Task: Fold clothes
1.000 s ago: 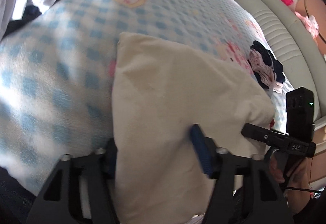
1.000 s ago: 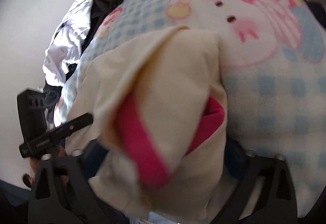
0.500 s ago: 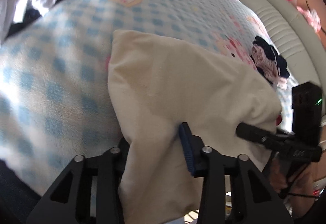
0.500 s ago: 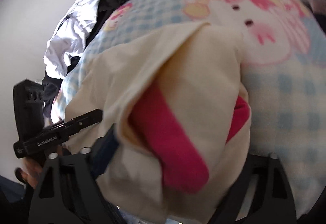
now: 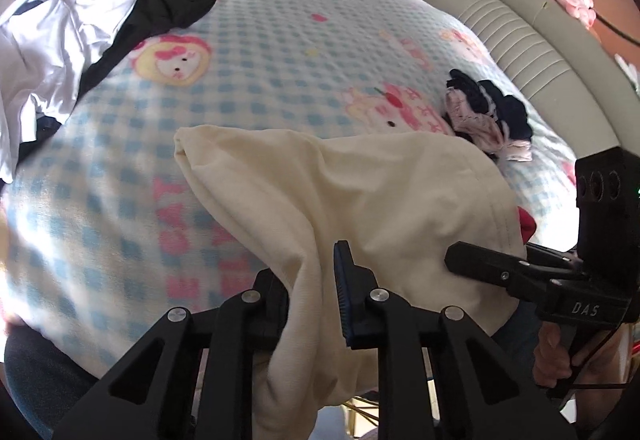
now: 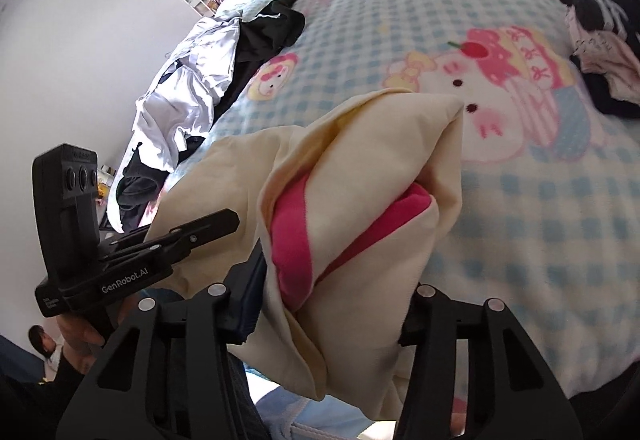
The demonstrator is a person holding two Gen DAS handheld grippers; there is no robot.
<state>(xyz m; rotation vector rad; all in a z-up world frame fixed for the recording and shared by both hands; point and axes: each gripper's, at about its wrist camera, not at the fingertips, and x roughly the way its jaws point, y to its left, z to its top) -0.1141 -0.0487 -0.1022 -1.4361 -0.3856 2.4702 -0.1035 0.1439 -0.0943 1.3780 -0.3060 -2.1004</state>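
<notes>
A cream garment (image 5: pixel 360 199) with pink trim (image 6: pixel 292 240) lies bunched on the near part of the blue checked blanket (image 5: pixel 260 39). Its near edge is lifted off the bed. My left gripper (image 5: pixel 310 296) pinches a fold of that edge, and its jaws are still closing on the cloth. In the right wrist view the cream garment (image 6: pixel 380 159) fills the gap of my right gripper (image 6: pixel 328 308), whose jaws are also closing with the pink-trimmed part between them. Each view shows the other gripper's black body beside the cloth, with a hand below it.
A heap of white and black clothes (image 5: pixel 80 19) lies at the bed's far left. A small dark and pink patterned garment (image 5: pixel 488 115) sits at the right near the padded grey headboard (image 5: pixel 520 39). A person (image 6: pixel 44 344) sits low at the left beside the bed.
Both grippers have risen and narrowed on the cream garment. Its near edge has come up off the blanket, and more of the bed shows beyond it.
</notes>
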